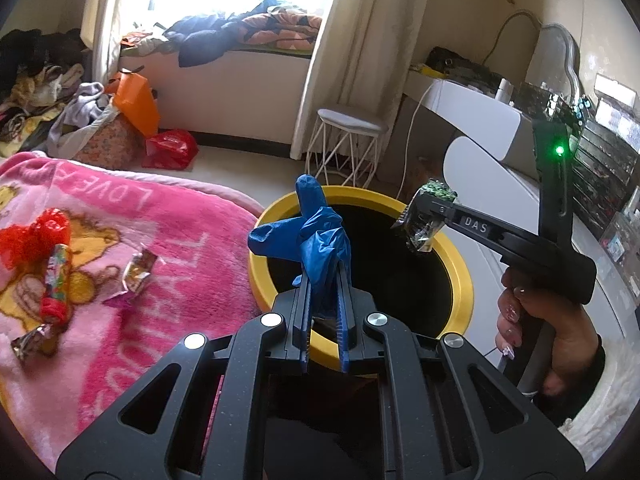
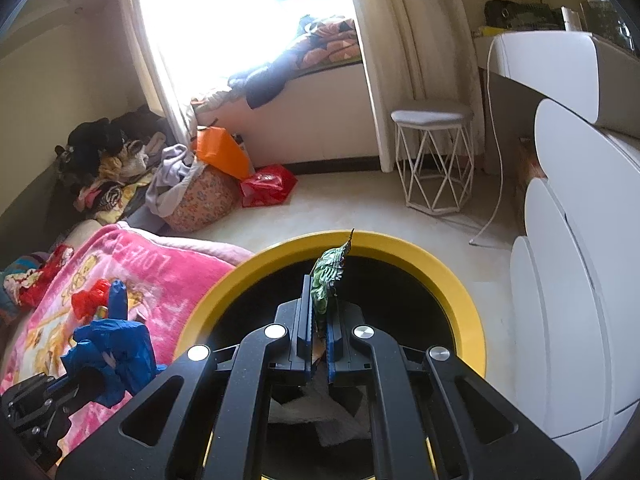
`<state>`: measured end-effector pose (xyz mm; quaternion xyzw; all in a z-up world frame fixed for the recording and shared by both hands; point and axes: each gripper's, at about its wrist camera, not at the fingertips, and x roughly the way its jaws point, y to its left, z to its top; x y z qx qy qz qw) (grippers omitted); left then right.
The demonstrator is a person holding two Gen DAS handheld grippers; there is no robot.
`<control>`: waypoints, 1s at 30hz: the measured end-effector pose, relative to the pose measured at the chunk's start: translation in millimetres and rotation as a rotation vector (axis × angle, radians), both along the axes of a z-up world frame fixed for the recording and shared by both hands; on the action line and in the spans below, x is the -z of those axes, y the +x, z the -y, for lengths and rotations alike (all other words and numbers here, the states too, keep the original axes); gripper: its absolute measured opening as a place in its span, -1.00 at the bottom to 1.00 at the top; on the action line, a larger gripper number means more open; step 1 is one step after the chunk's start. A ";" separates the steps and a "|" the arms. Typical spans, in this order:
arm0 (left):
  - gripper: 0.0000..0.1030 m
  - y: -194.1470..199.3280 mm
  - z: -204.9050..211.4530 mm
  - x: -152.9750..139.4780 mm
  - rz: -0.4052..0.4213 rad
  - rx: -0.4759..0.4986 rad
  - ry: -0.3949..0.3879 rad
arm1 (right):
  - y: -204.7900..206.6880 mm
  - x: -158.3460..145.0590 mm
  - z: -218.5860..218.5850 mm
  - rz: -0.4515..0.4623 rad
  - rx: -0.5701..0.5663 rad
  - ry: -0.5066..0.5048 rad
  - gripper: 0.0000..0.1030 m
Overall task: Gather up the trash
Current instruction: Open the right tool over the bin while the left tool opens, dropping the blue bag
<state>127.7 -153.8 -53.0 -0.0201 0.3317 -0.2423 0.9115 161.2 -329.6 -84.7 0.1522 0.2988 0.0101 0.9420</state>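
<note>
My left gripper [image 1: 323, 276] is shut on a crumpled blue glove [image 1: 316, 232] and holds it over the near left rim of the yellow-rimmed black bin [image 1: 460, 280]. My right gripper [image 2: 320, 292] is shut on a green wrapper [image 2: 329, 270] above the bin's opening [image 2: 468, 300]; it also shows in the left wrist view [image 1: 420, 220]. The glove shows at lower left in the right wrist view [image 2: 112, 340]. On the pink blanket [image 1: 168, 240] lie a red bag [image 1: 36, 236], a colourful tube wrapper [image 1: 58, 280] and two foil wrappers [image 1: 138, 272].
A white wire stool [image 2: 434, 156] stands on the floor behind the bin. White drawers [image 2: 572, 280] are to the right. A red bag [image 2: 268, 184], an orange bag [image 2: 222, 152] and piles of clothes [image 2: 120, 172] lie near the window seat.
</note>
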 end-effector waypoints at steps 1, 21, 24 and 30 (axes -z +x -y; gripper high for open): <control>-0.87 1.1 2.1 0.8 -0.003 0.003 0.003 | -0.1 1.4 0.2 -0.006 0.001 0.002 -0.90; -0.87 24.6 23.8 24.5 -0.099 0.041 0.005 | 7.0 16.6 13.9 -0.065 0.020 0.029 -0.81; -0.81 27.5 25.7 25.1 -0.102 0.044 0.003 | 5.9 15.9 16.3 -0.061 0.028 0.032 -0.77; -0.52 28.9 29.6 23.4 -0.084 0.045 0.012 | 3.5 13.5 21.7 -0.053 0.047 0.036 -0.58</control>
